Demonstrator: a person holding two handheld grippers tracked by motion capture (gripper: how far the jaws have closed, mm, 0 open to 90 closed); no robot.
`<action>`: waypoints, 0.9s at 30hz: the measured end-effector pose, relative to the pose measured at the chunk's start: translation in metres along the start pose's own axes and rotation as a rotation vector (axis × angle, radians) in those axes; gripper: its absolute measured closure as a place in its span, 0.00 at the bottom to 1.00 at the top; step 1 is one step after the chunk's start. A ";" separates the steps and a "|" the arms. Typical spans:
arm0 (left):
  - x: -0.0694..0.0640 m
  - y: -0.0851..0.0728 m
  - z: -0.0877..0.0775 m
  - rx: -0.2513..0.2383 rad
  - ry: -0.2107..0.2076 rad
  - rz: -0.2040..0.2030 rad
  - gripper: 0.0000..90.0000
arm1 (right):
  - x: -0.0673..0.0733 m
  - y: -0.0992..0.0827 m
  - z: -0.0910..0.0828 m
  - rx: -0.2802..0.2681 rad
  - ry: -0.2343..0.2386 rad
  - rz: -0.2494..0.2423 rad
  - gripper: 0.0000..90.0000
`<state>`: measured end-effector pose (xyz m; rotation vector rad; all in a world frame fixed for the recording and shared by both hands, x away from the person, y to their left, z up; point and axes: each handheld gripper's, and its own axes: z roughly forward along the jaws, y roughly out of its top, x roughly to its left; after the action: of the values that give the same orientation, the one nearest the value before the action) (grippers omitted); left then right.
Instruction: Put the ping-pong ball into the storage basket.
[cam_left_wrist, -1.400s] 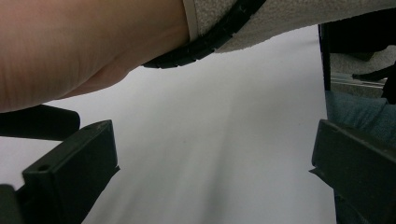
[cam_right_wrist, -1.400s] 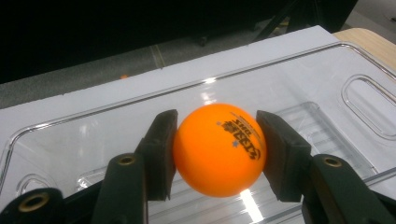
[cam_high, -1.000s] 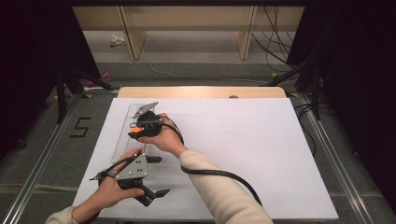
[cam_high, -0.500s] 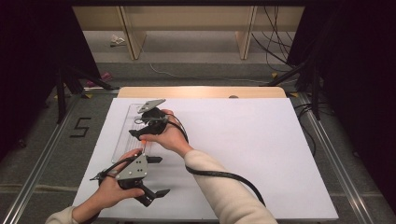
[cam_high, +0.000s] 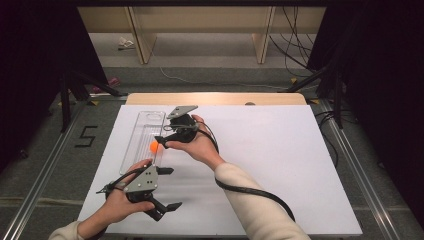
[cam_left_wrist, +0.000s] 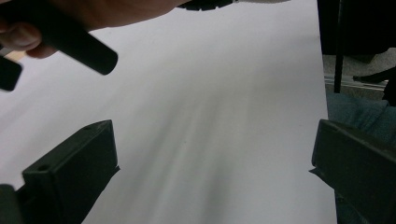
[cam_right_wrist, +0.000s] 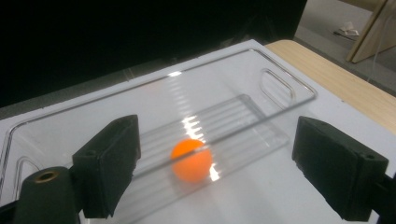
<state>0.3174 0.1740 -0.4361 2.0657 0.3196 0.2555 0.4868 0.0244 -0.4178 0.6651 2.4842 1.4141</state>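
Ball (cam_right_wrist: 191, 158) sits loose in the clear tray (cam_right_wrist: 280, 81). Right tool (cam_right_wrist: 212, 170), jaws just opened wide, holds nothing; bumping the tray could roll it. Left tool (cam_left_wrist: 210, 186) gapes empty.

High view: a fixed camera above the person's side of the counter (cam_high: 280, 165), facing forward and down — far enough off to take in the whole white surface, the floor around it and the shelf legs beyond. Left gripper view: a camera riding on the left gripper (cam_left_wrist: 210, 182), low and close over the white surface, looking along its two black jaws toward the counter's edge. Right gripper view: a camera on the right gripper (cam_right_wrist: 215, 163), angled down at close range onto the clear tray (cam_right_wrist: 280, 84) and orange ball (cam_right_wrist: 191, 158). The high and right gripper views share tray, ball and the wooden far edge — the ball lies near the high view's centre-left.
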 end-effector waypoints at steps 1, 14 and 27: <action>0.000 0.000 0.000 -0.001 0.000 -0.001 0.00 | -0.002 -0.002 -0.003 -0.001 -0.004 0.001 0.18; 0.000 0.000 0.000 0.000 0.005 -0.004 0.00 | -0.016 -0.019 -0.041 -0.002 -0.052 0.030 0.18; 0.001 -0.001 0.000 0.001 0.007 -0.009 0.00 | -0.022 -0.035 -0.058 0.006 -0.071 0.052 0.18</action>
<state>0.3186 0.1750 -0.4364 2.0644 0.3330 0.2572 0.4739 -0.0461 -0.4188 0.7725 2.4349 1.3760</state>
